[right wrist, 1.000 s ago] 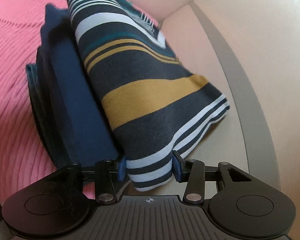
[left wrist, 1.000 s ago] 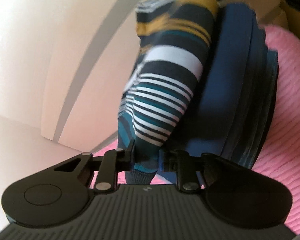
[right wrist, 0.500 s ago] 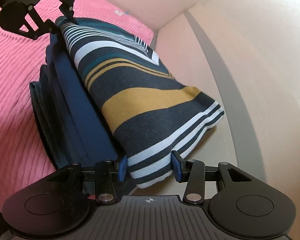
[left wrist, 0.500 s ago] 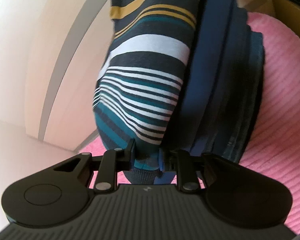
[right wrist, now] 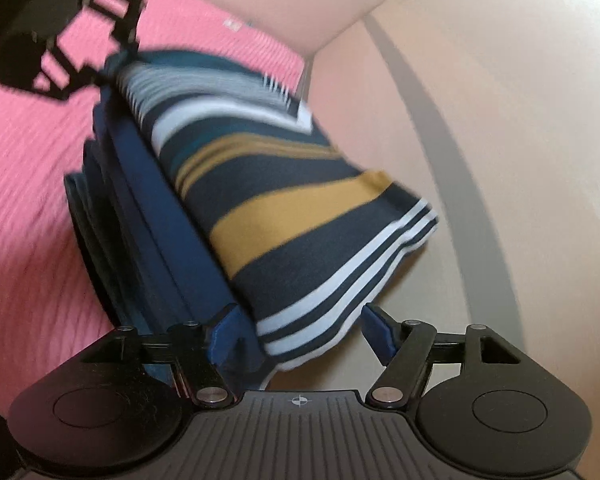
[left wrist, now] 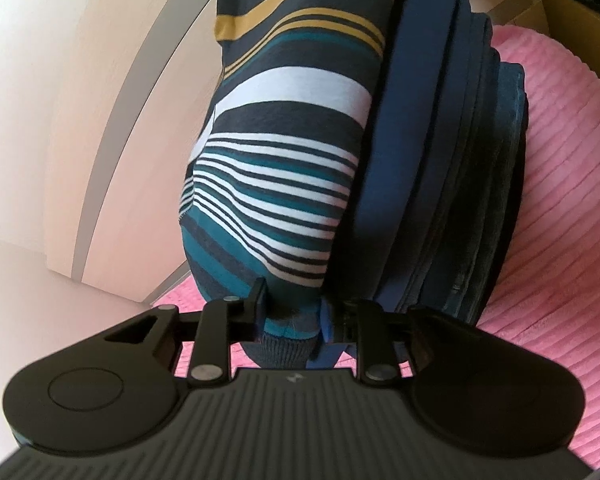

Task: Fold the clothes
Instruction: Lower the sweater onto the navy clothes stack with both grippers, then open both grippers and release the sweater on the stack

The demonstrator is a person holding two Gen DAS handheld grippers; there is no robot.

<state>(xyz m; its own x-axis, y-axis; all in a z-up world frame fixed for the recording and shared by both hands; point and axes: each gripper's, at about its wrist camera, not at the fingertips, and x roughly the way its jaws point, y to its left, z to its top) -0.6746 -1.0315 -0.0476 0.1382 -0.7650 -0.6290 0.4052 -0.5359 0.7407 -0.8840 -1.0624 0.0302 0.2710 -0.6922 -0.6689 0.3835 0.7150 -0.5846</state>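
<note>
Resting on a stack of folded navy clothes (left wrist: 440, 168) atop a ribbed pink blanket (left wrist: 560, 220), the folded striped sweater (left wrist: 284, 152) lay beside a pale wall (right wrist: 520, 100). The left gripper (left wrist: 291, 312) had its jaws clamped on the sweater's teal end. The right gripper (right wrist: 298, 326), clamped half a second earlier, had spread its jaws apart, freeing the striped corner.

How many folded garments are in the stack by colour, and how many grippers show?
Striped folded garment: 1, on top of the pile
Plain navy or dark blue folded garments: at least 2; the layers are hard to separate
Pink ribbed cover beneath: 1
Grippers: 2, left gripper and right gripper
Total: at least 6
</note>
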